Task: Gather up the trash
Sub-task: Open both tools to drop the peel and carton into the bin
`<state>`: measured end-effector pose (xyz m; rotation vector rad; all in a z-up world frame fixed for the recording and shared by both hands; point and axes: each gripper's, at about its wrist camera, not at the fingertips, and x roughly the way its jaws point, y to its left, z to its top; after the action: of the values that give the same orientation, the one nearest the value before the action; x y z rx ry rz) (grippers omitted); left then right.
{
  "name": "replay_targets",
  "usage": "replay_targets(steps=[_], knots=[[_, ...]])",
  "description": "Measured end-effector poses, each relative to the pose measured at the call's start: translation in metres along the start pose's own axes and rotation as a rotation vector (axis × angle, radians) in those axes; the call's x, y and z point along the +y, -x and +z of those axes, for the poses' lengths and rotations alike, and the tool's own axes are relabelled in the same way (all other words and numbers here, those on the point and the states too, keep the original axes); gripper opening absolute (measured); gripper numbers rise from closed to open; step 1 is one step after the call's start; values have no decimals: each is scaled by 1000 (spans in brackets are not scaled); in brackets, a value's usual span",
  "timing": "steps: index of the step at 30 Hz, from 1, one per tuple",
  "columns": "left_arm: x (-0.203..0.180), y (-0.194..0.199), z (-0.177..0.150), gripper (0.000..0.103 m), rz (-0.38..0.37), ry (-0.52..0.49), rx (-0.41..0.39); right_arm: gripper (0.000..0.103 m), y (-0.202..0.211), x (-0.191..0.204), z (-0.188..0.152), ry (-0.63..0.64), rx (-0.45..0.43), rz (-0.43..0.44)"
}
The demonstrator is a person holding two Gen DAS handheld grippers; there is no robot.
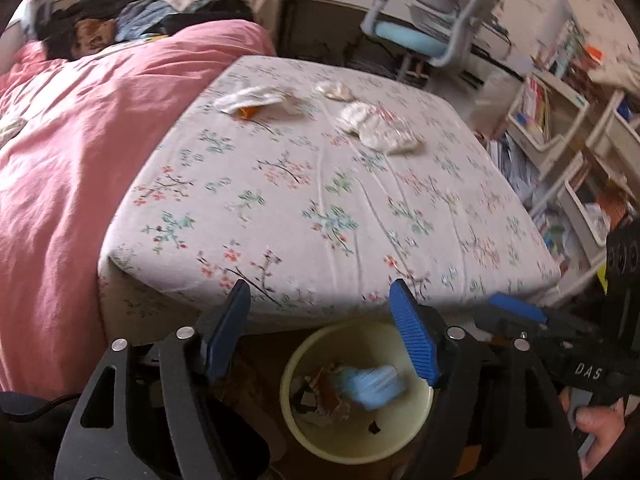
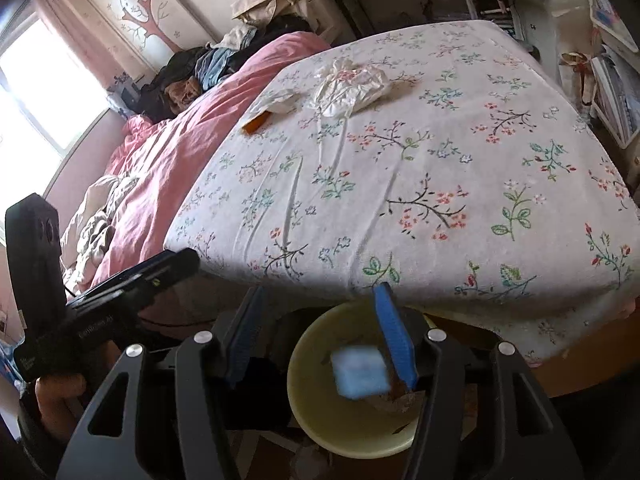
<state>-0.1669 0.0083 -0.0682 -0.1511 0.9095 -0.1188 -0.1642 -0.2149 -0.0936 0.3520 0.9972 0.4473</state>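
On the bed's far side lay the crumpled tissue over an orange scrap, then a clear plastic wrapper: light, limp, best pinched at a raised fold. Left gripper and right gripper fingers were spread, empty, above the bin.

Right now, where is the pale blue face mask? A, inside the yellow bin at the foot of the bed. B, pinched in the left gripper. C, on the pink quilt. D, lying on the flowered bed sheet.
A: the blue face mask lies inside the yellow bin below the bed's edge, on top of other scraps; only white crumpled tissues remain on the flowered sheet.
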Motion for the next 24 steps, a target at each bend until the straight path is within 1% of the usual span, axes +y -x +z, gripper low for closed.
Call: replay_targets(steps=[2,6,19,24], knots=[[4,0,2,73,5,23,-9,57,-1,0,-1,1,6,0],[7,-1,3,74,13,40,-10,59,-2,2,-2,9,1,-8],[7,-7,2,79,11,49,4,61,-8,3,-4,8,20,-21],[7,-8,2,80,14,53,1,62,-9,5,-3,7,13,-26]])
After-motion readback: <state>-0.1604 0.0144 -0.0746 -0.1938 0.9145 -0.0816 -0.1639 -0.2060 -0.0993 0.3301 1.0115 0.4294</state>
